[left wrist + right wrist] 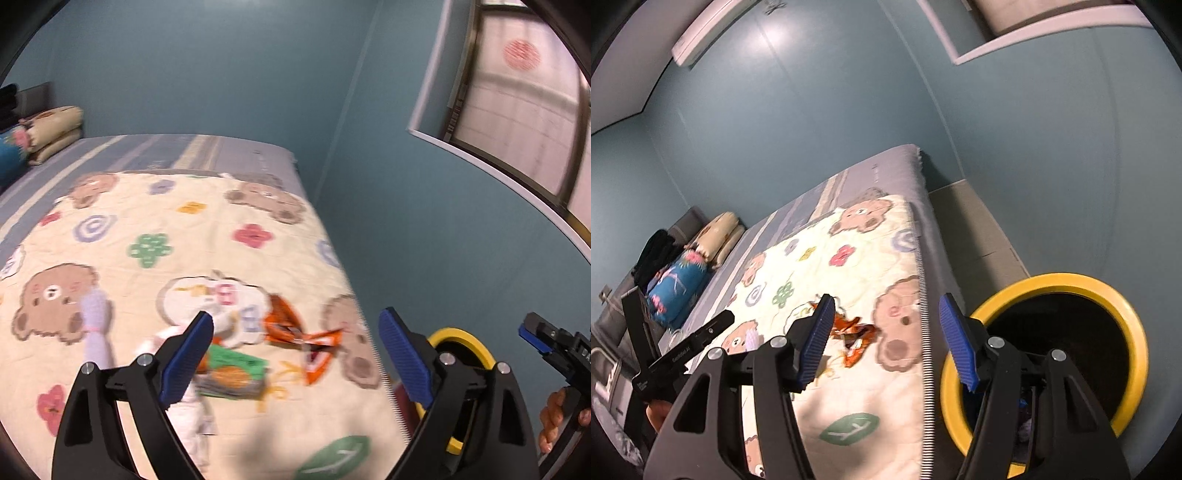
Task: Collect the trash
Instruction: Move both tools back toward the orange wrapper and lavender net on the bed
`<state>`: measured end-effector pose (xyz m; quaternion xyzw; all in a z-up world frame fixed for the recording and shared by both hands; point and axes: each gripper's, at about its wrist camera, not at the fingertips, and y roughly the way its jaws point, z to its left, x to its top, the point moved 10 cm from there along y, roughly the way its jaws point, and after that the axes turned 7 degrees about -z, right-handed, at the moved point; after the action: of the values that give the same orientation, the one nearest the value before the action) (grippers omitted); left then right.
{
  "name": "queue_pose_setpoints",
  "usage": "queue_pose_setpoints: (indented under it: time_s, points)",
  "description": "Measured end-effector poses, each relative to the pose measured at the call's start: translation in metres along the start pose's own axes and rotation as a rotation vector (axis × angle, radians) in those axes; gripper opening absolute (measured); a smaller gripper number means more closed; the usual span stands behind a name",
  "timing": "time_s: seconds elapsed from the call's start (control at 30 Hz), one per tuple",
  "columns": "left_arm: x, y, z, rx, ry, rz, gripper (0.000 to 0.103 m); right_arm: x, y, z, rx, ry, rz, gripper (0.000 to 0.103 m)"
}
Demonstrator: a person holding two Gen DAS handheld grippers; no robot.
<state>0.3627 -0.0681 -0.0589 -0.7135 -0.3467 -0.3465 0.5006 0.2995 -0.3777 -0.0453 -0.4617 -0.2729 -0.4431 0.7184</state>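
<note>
Teal walls [221, 74] close in a small bedroom where a cream quilt [184, 240], printed with brown bears, flowers and spirals, lies over a grey-blue striped sheet [166, 151] on the bed. Scattered on the quilt's near end is the trash: an orange crinkled snack wrapper [291, 325], a green printed packet [232, 373] just beside it, a pale lilac twisted wrapper [96, 325] further left, and white crumpled paper [192, 413], all blurred. The left gripper [295, 354] hangs above this litter with its ribbed blue pads spread wide and nothing between them; no wrapper touches either pad. The right gripper [886, 339] has its jaws partly apart and likewise empty, hovering over the quilt's edge, with the orange wrapper showing past its left finger. Only the left view shows the frosted window [517, 110] with a red round mark and most of the litter, plus the person's hand [554, 417] gripping the other tool at the right edge. Only the right view shows the round bin [1137, 332] fully, yellow rim and dark inside, standing on the beige floor [975, 221] beside the bed, along with a white wall-mounted air conditioner [713, 29], folded cream pillows [720, 232] and a blue patterned bolster [676, 288] at the headboard end.
</note>
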Motion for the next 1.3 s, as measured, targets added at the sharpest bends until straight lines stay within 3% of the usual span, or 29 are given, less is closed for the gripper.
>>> queue_pose_setpoints:
  time_s: [0.47, 0.77, 0.97, 1.3]
  points:
    - [-0.012, 0.003, 0.144, 0.215, -0.104, 0.029, 0.089, -0.038, 0.069, 0.081, 0.069, -0.146, 0.116, 0.063]
    - [-0.039, 0.028, 0.223, 0.331, -0.169, 0.092, 0.089, -0.078, 0.148, 0.11, 0.072, -0.28, 0.207, 0.066]
    - [-0.06, 0.051, 0.265, 0.384, -0.205, 0.144, 0.089, -0.106, 0.207, 0.109, 0.03, -0.318, 0.286, 0.066]
    - [-0.088, 0.088, 0.291, 0.392, -0.244, 0.215, 0.089, -0.129, 0.266, 0.107, -0.027, -0.369, 0.351, 0.066]
